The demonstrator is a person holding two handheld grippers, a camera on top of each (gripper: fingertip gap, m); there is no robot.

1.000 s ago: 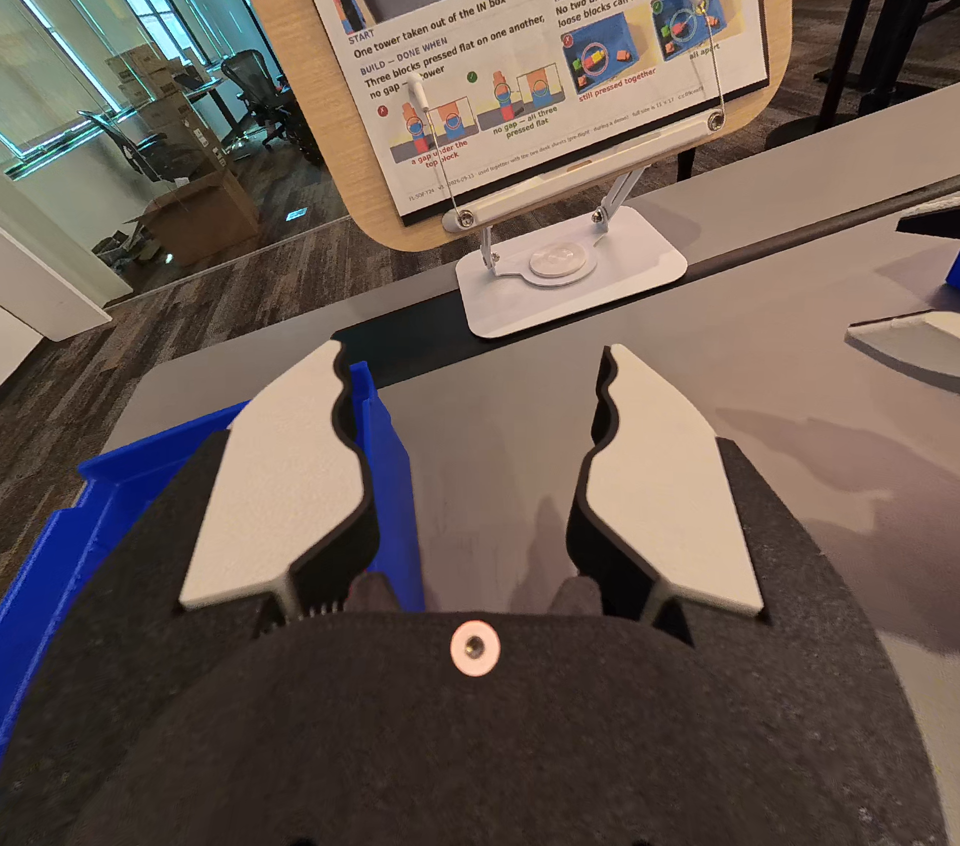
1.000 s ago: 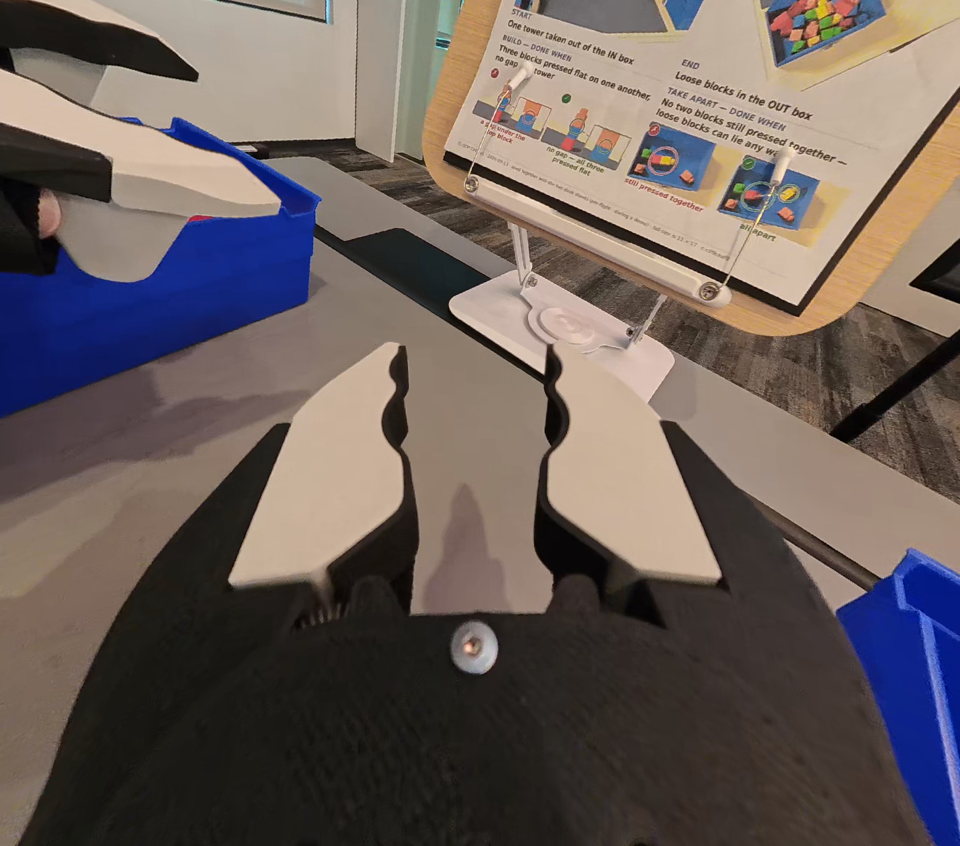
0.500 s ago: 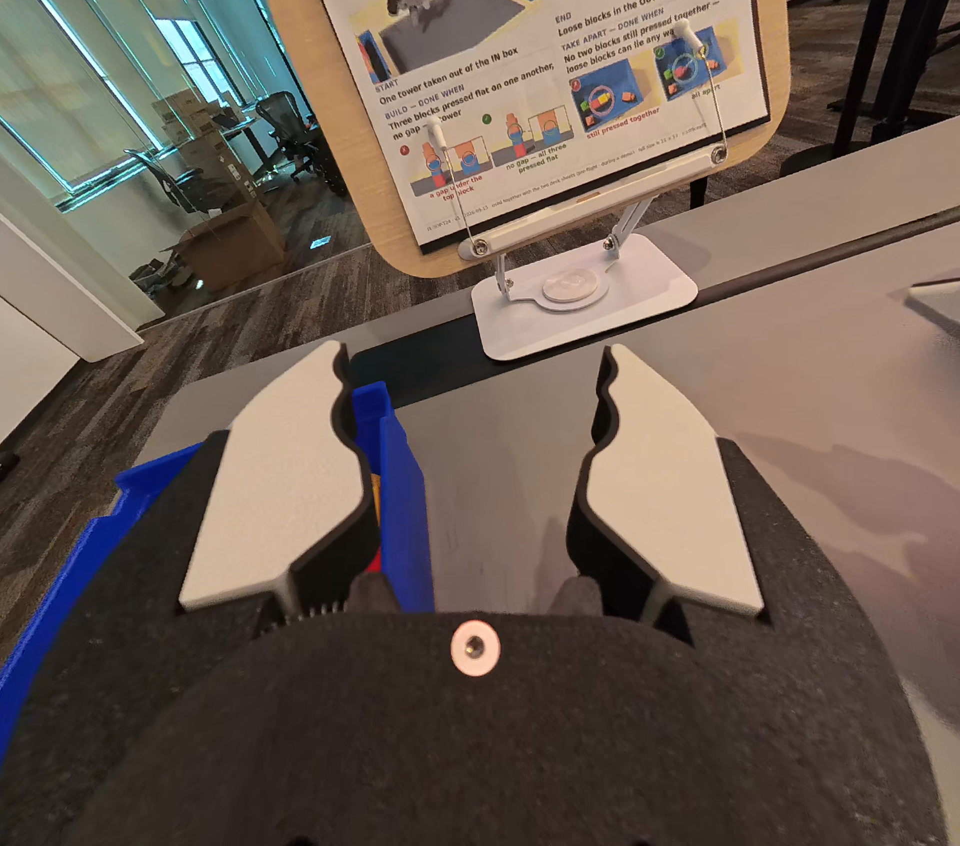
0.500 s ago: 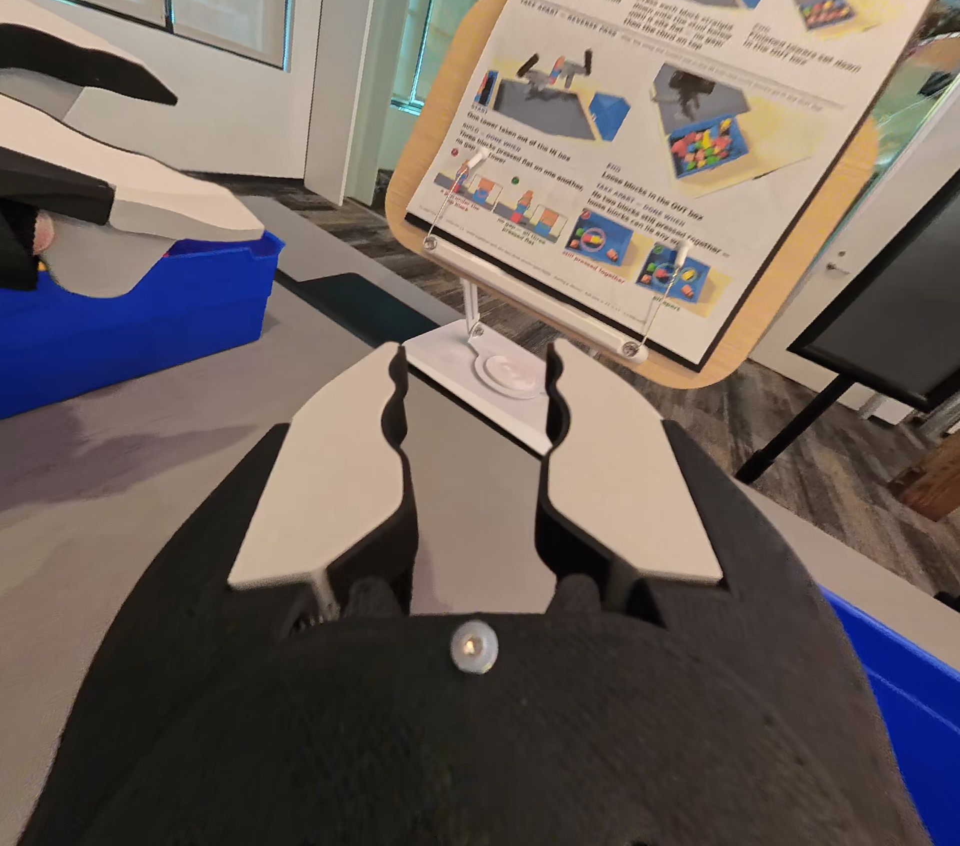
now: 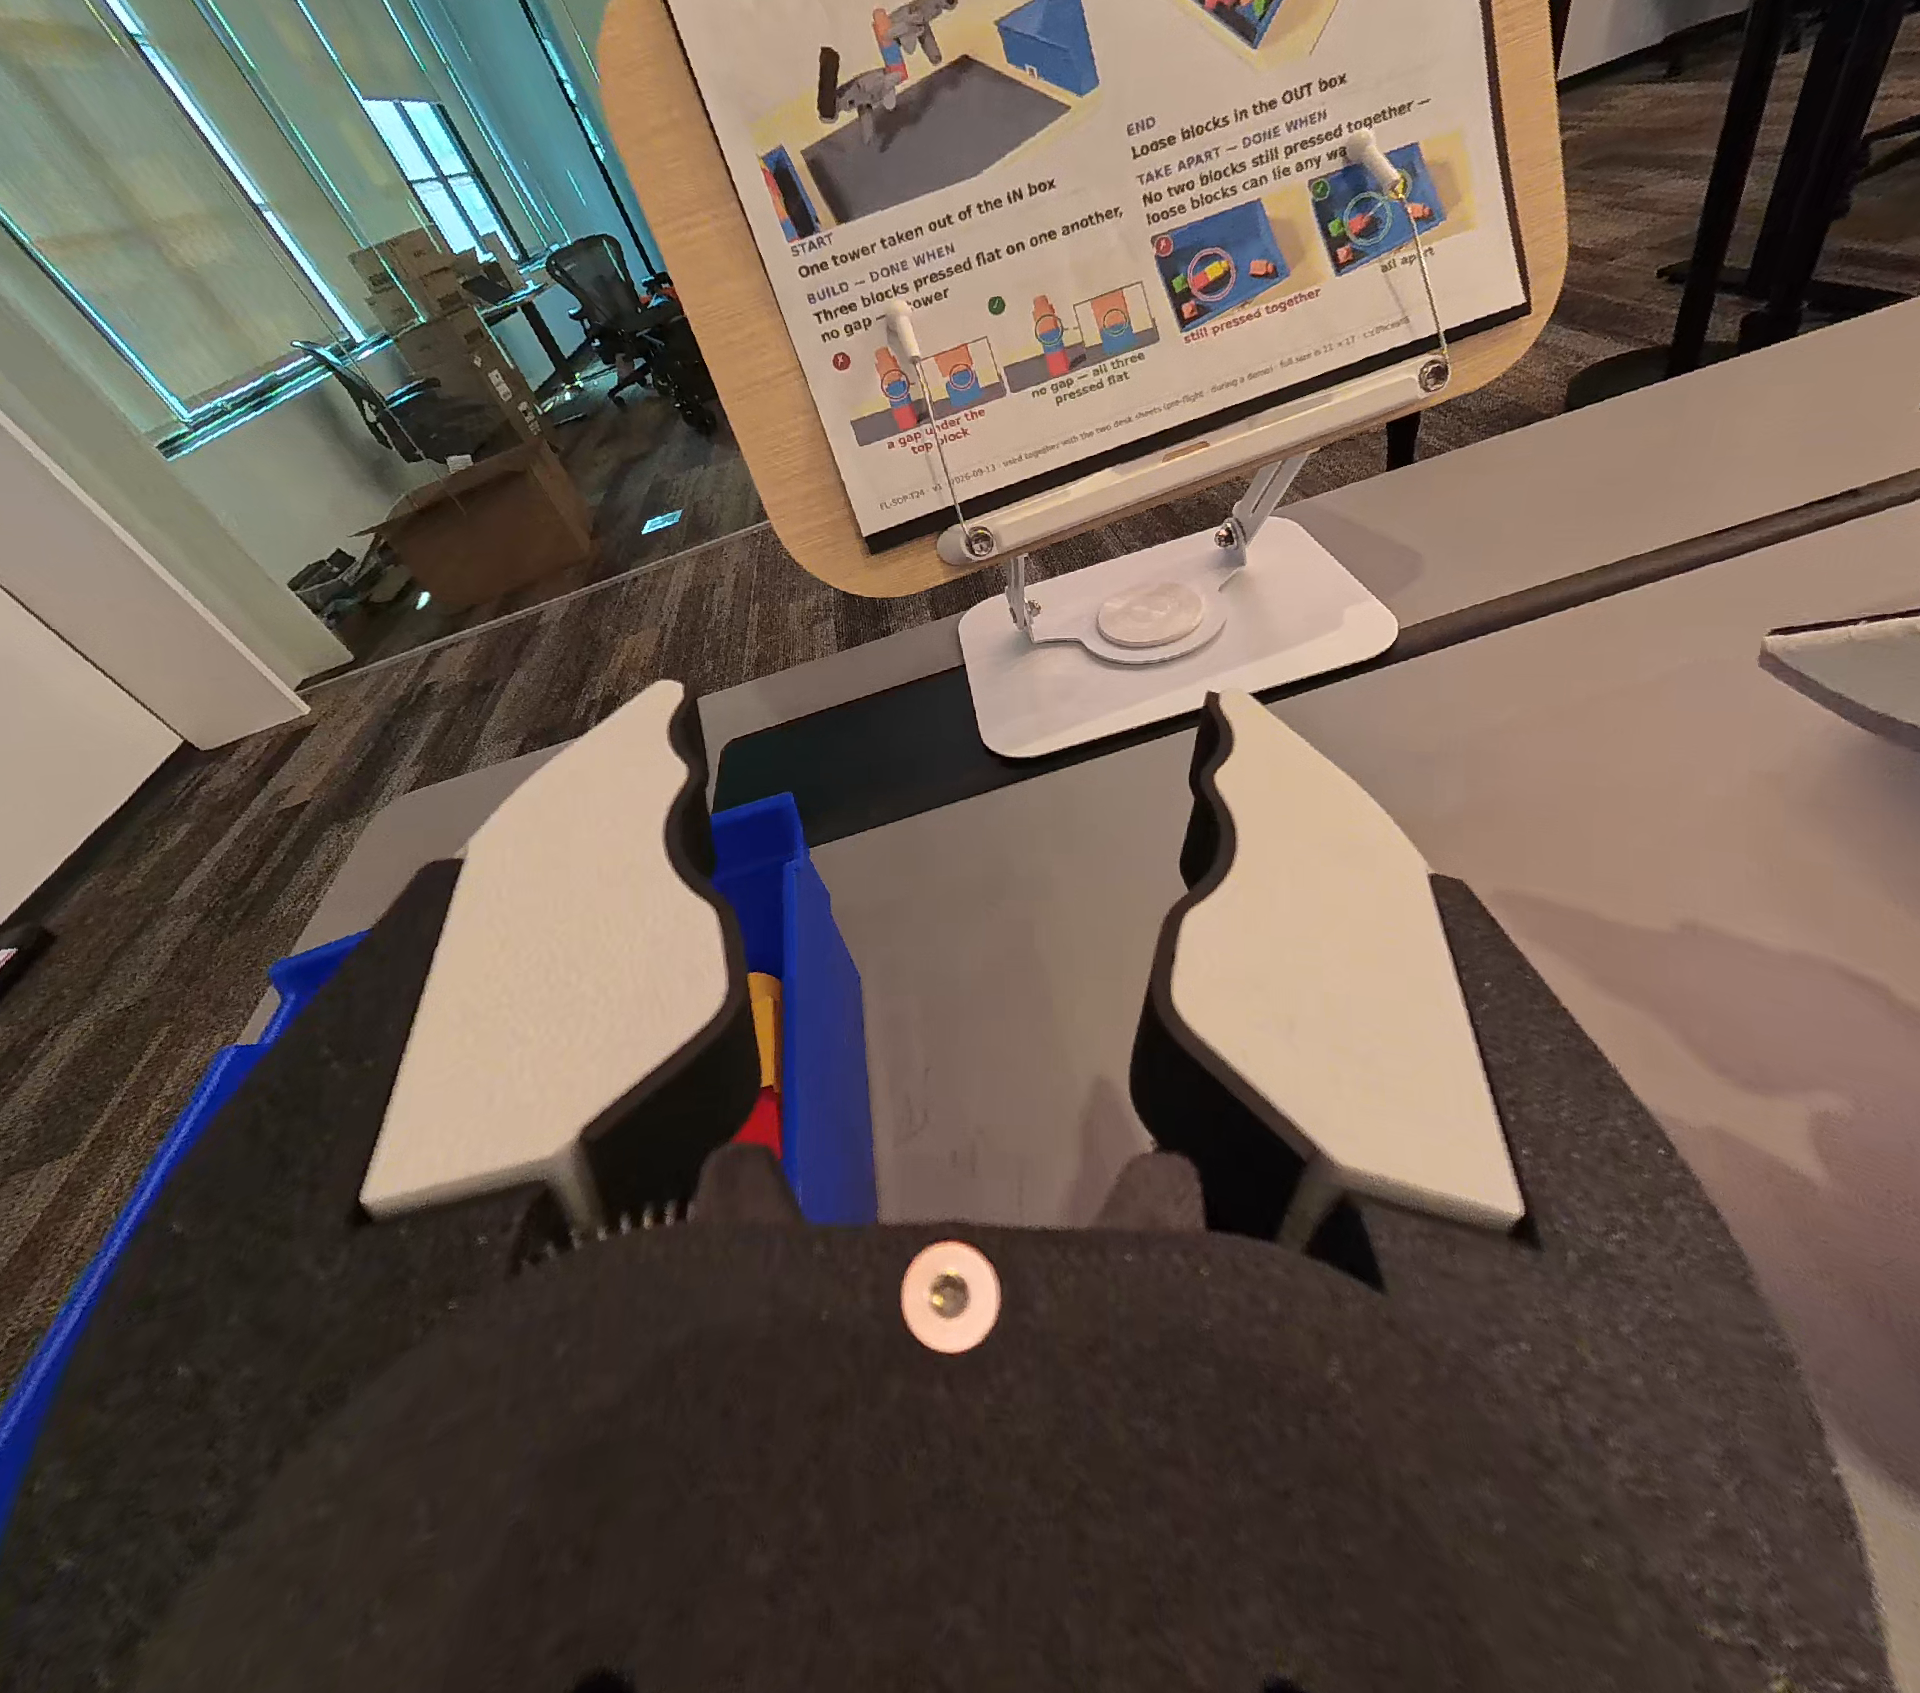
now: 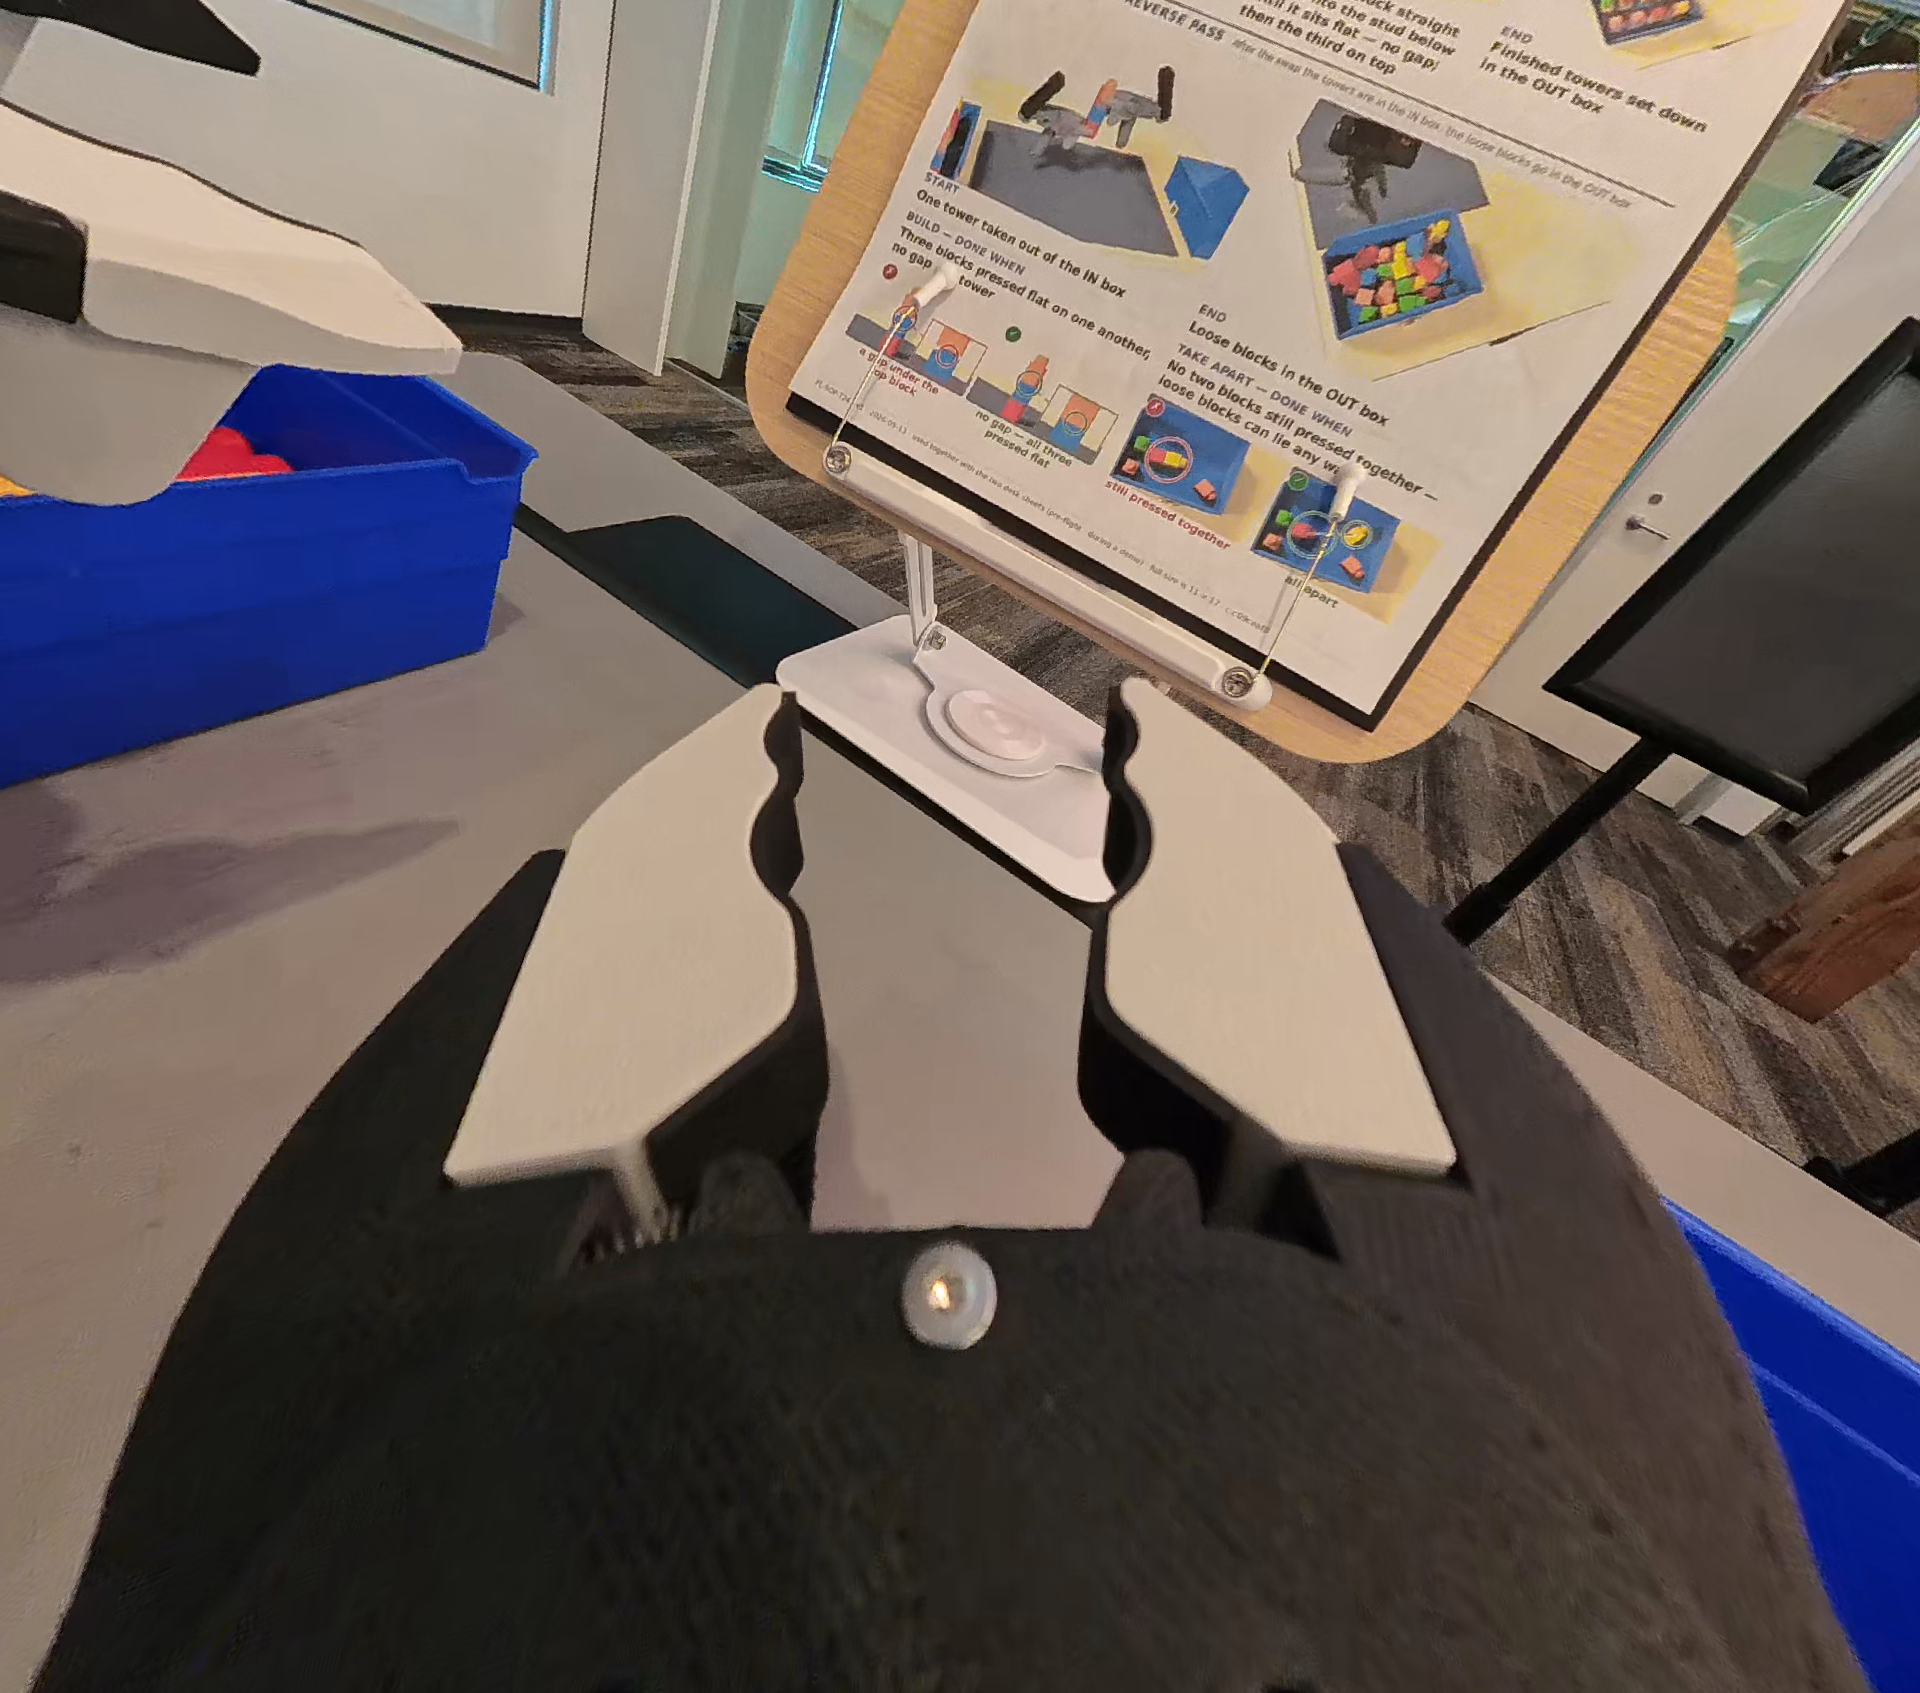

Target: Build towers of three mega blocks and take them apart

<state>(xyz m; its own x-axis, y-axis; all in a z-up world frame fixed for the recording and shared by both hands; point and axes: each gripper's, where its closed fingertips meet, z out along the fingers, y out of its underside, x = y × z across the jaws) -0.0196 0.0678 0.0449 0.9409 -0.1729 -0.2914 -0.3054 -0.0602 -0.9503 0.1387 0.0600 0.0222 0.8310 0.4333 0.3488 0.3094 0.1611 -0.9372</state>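
A bin (image 6: pixel 312 563) sits on the bench (image 6: pixel 260 895) at left (blocks (image 6: pixel 234 448) inside), a document stand (image 6: pixel 935 708) behind, another bin (image 6: pixel 1829 1394) right.

Our left gripper (image 5: pixel 940 744) hides most blocks (image 5: pixel 764 1072) inside the blue bin (image 5: pixel 821 1020); another blue bin (image 6: pixel 1829 1435) is cut off.

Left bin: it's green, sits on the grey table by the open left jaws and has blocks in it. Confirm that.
Not quite. The bin is blue, not green, as the right wrist view shows. The rest holds: it sits on the grey table by the open left gripper, with blocks inside.
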